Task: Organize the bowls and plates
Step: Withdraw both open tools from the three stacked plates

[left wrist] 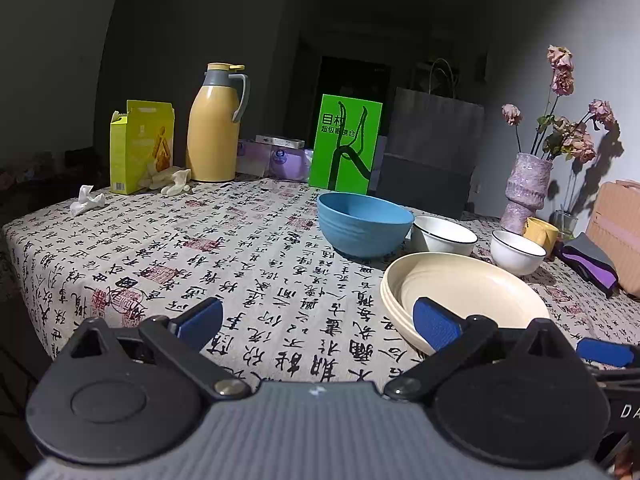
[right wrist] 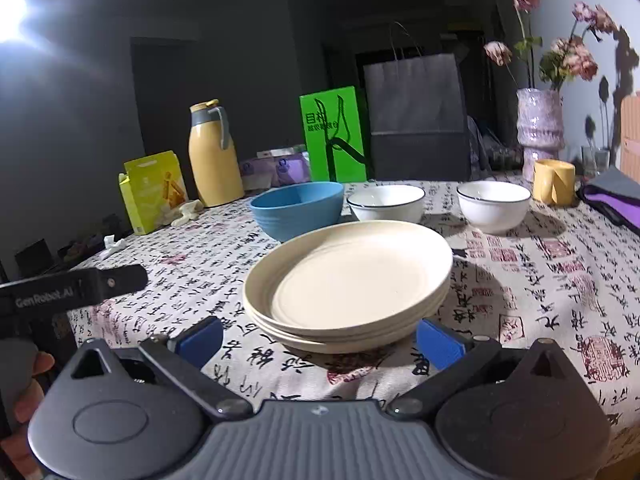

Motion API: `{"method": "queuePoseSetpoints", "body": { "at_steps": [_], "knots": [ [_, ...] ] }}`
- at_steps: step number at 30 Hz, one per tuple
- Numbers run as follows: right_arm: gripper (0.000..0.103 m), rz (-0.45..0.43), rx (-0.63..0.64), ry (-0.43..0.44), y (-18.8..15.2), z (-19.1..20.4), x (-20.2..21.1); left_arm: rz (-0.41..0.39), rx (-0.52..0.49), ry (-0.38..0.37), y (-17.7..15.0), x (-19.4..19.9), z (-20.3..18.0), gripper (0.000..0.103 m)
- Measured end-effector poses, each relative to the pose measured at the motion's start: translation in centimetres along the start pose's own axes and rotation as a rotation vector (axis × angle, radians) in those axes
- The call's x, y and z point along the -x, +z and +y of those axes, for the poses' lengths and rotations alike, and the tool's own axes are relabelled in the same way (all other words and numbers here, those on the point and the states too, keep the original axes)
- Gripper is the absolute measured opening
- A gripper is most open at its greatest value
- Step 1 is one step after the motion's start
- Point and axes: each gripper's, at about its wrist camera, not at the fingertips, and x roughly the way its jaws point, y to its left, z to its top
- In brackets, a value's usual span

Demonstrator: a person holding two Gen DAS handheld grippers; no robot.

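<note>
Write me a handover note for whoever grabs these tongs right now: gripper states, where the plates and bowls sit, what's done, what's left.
Left tongs: open, empty, over bare tablecloth left of the plates.
Right tongs: open, empty, facing the near edge of the plate stack, not touching.
Cream plates: already stacked near the table's front edge.
Blue bowl behind the stack; two white bowls in a row to its right, all separate and upright.
Done: plates appear stacked.
Left: bowls not yet nested or grouped. Yellow mug stands close to the far-right white bowl.
</note>
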Motion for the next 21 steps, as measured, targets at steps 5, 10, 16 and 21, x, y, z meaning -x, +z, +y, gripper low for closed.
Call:
{"method": "queuePoseSetpoints", "body": {
  "at_steps": [5, 10, 16, 21],
  "knots": [
    [0.103, -0.033, 0.026, 0.001, -0.1, 0.7, 0.8, -0.011, -0.011, 0.006, -0.2, 0.3, -0.2, 0.103],
    [0.103, -0.042, 0.054, -0.013, -0.6, 1.4, 1.3, -0.015, -0.012, -0.004, -0.2, 0.4, -0.2, 0.103],
    [0.103, -0.036, 0.092, -0.051, -1.5, 2.3, 1.5, -0.017, -0.019, -0.010, -0.4, 0.5, -0.3, 0.103],
    [0.103, -0.041, 0.084, -0.069, -1.6, 2.2, 1.6, -0.018, -0.020, -0.011, -0.4, 0.5, -0.3, 0.103]
  ]
}}
